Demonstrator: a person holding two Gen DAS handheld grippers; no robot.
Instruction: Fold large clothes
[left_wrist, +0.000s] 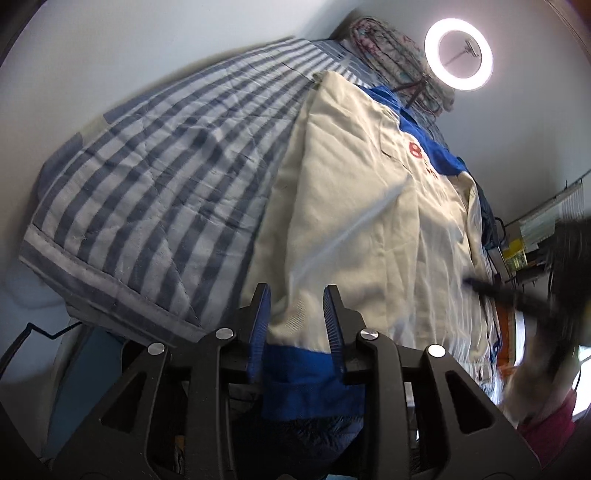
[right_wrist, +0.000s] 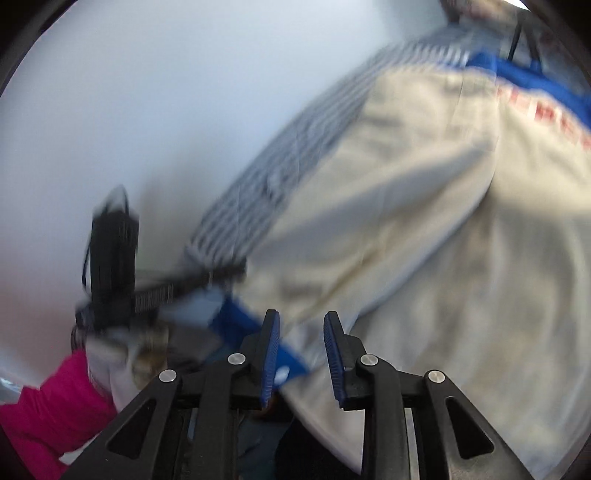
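Lying flat on the striped bed (left_wrist: 147, 177), the jacket (left_wrist: 369, 221) is gripped by neither gripper: left (left_wrist: 297, 325) and right (right_wrist: 301, 350) fingers are released. Only the left view shows the ring light (left_wrist: 458, 53).

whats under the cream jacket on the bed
The cream jacket lies on a blue-and-white striped quilt, which shows beside it. Whatever sits directly beneath the jacket is covered.

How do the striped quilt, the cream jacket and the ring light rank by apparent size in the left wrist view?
1-2. Striped quilt and cream jacket: too alike to rank.
3. Ring light, clearly smallest, though farther away.
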